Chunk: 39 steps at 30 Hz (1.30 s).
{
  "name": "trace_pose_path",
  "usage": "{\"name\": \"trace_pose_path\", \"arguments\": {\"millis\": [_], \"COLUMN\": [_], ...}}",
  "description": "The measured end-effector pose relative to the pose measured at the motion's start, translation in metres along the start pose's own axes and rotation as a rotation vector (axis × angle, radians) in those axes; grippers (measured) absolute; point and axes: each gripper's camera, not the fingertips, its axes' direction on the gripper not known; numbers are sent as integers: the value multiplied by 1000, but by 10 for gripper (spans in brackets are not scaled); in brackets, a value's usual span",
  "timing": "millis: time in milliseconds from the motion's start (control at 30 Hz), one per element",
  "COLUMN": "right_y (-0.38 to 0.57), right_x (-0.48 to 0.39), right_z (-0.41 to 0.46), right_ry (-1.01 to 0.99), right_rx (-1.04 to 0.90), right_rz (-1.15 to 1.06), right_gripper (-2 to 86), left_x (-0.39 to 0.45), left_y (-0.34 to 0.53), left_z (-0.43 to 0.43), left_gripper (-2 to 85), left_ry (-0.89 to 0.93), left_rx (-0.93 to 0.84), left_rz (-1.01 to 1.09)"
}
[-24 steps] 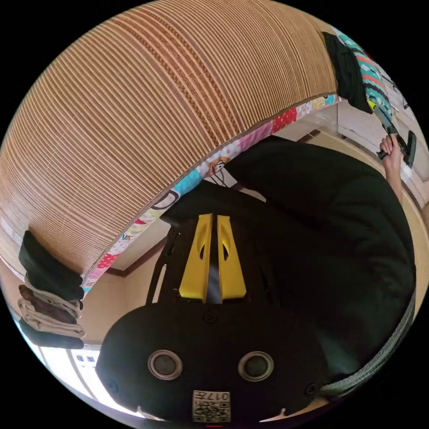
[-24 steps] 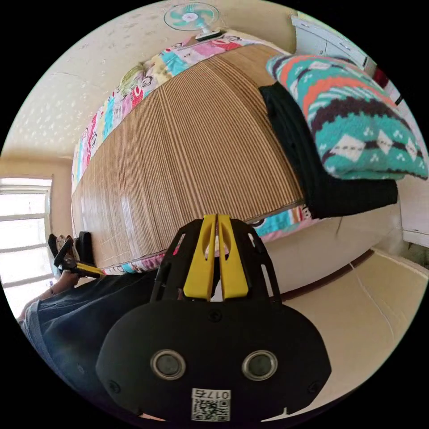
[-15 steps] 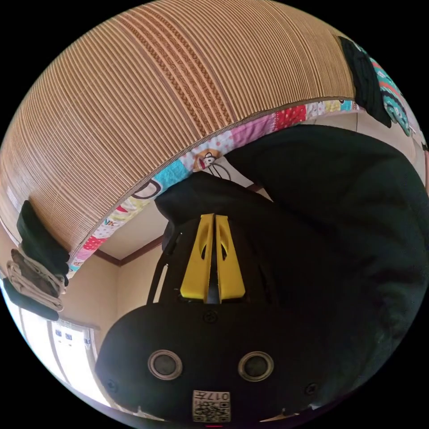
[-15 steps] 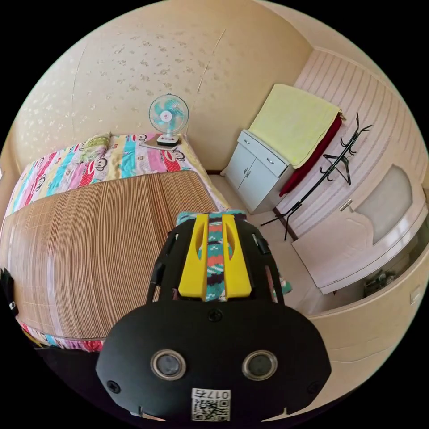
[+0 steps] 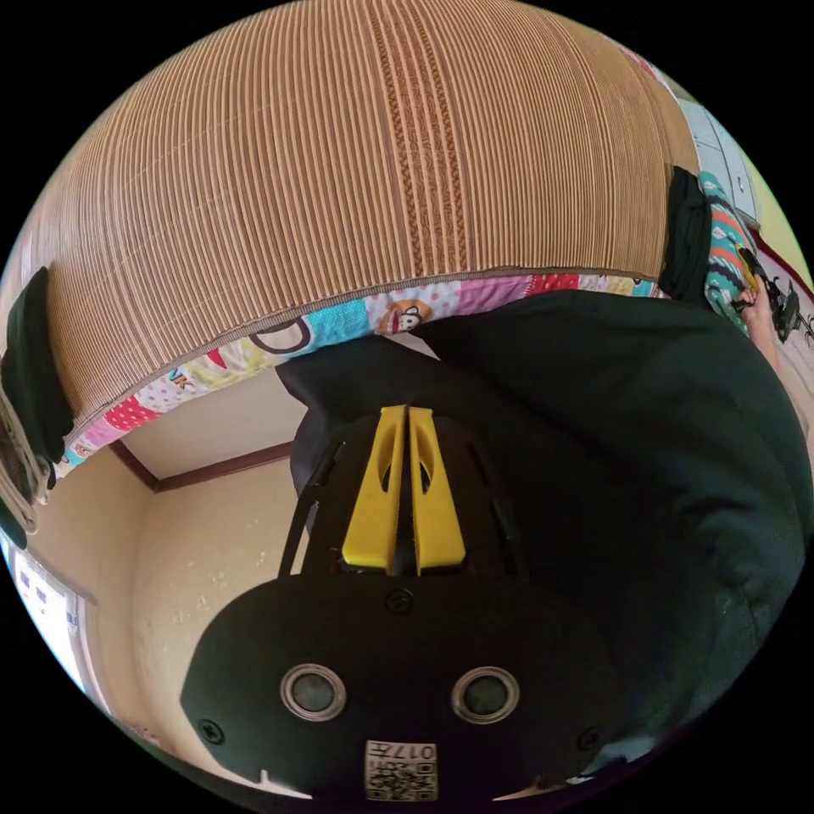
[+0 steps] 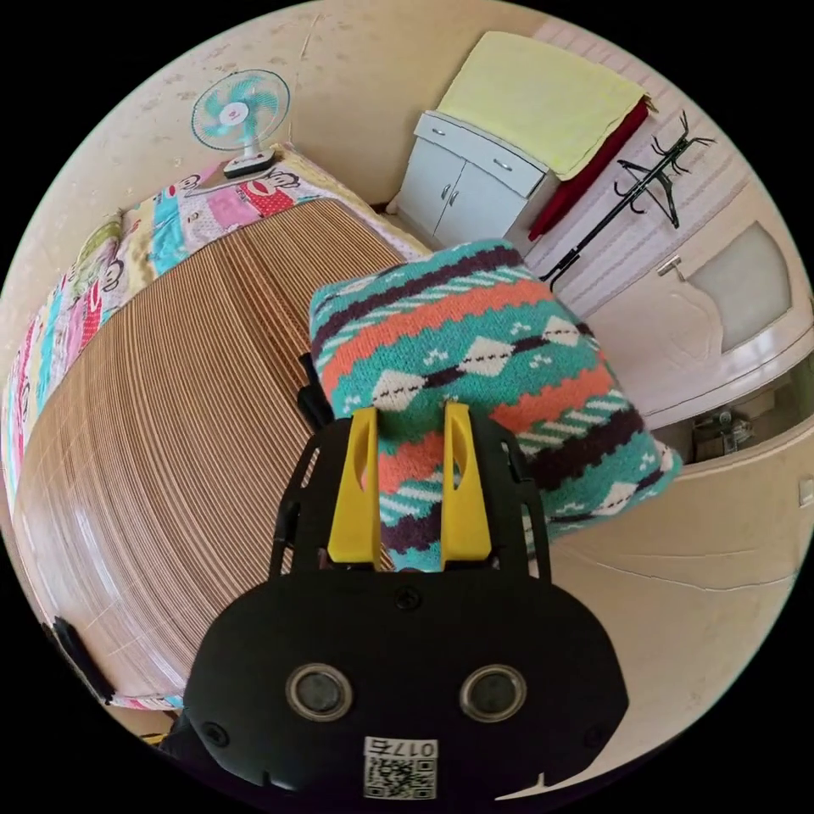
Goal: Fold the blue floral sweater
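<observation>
A folded knit sweater (image 6: 492,356), teal with orange, dark and white bands, lies on top of a black folded garment (image 6: 309,398) at the edge of the bed. My right gripper (image 6: 410,409) hangs just above the sweater's near end, jaws open, nothing between them. In the left gripper view the same sweater (image 5: 725,246) and black garment (image 5: 688,233) are small at the right edge. My left gripper (image 5: 400,411) is shut on nothing, held in front of the person's dark clothes (image 5: 610,424).
A bamboo mat (image 6: 195,407) covers the bed over a colourful cartoon sheet (image 5: 339,318). Another stack of folded clothes (image 5: 25,398) sits at the mat's far corner. A fan (image 6: 240,106), a white cabinet (image 6: 462,182), a yellow towel (image 6: 543,97) and a coat rack (image 6: 653,170) stand beyond.
My right gripper has swung up over the patterned sweater and its jaws have gone from shut to open. The left gripper stays shut; its view has turned along the bed.
</observation>
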Motion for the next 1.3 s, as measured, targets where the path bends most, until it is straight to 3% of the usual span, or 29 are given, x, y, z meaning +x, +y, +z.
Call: {"name": "trace_pose_path", "arguments": {"millis": [200, 533, 633, 733, 867, 967, 1033, 1133, 1300], "right_y": [10, 77, 72, 49, -1, -48, -62, -55, -22], "right_x": [75, 45, 44, 66, 88, 79, 58, 30, -61], "right_z": [-23, -62, -49, -79, -90, -45, -17, -4, 50], "right_ry": [-423, -700, -653, -575, -403, -444, -588, -725, -597], "right_rx": [7, 10, -92, 103, 212, -47, -209, -241, -500], "right_rz": [268, 71, 61, 85, 80, -35, -124, -111, -287], "right_gripper": [29, 18, 15, 21, 66, 120, 147, 152, 151], "left_x": [4, 8, 12, 16, 16, 11, 7, 1, -11], "left_y": [-26, -76, -83, -88, -91, -91, -90, -86, -79], "left_z": [-2, -20, -26, -30, -34, -36, -38, -39, -39], "left_gripper": [-10, -10, -10, -10, -10, -10, -10, -10, -10], "left_ry": [46, 60, 54, 39, 74, 145, 196, 287, 471], "left_rx": [-33, -133, -137, -140, -117, -86, -62, -19, 52], "left_rz": [0, -10, -8, 6, -12, -47, -74, -113, -214]}}
